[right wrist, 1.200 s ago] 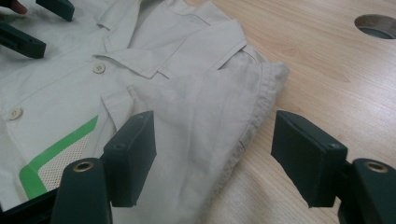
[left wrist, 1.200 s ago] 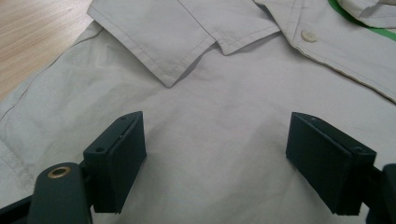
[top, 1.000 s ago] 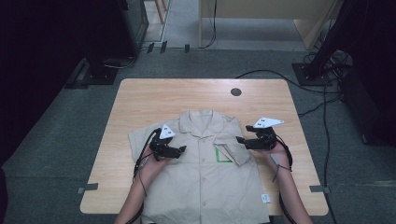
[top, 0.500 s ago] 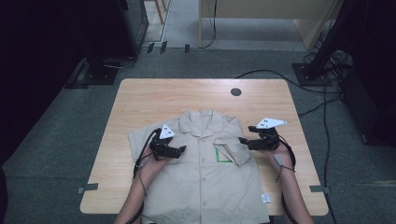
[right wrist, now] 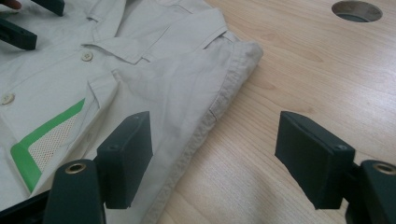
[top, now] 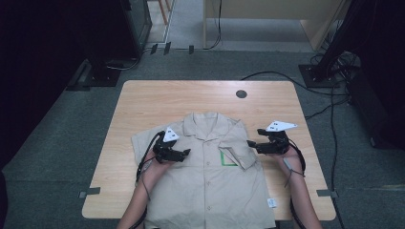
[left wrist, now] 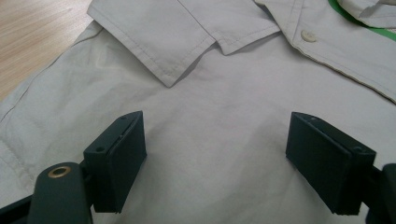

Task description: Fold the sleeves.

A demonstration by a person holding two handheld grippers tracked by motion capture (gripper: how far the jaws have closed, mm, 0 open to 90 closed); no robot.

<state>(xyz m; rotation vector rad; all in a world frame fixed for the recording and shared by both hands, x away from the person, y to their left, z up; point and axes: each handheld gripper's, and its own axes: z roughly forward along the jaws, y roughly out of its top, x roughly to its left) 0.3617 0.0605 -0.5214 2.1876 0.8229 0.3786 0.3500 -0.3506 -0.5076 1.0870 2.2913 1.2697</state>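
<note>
A beige short-sleeved shirt [top: 210,181] lies face up and buttoned on the wooden table [top: 191,102]. Its right sleeve [top: 241,151] is folded in over the chest, beside a green-edged pocket [top: 228,159]. My left gripper [top: 185,153] hovers open over the shirt's left chest [left wrist: 210,116], just below the collar [left wrist: 187,42]. My right gripper [top: 251,144] stands open at the shirt's folded right edge [right wrist: 219,102]. Its jaws have just been opening. That edge lies below and between them, unpinched, with one jaw over cloth and the other over bare wood.
A round cable hole [top: 241,94] sits in the table's far right part [right wrist: 357,10]. Bare wood runs beyond the collar and along both sides of the shirt. Cables [top: 334,119] trail on the floor to the right. A small white tag [top: 271,202] shows at the hem.
My right gripper has drawn slightly to the right, off the folded sleeve. The left gripper and the shirt look unchanged.
</note>
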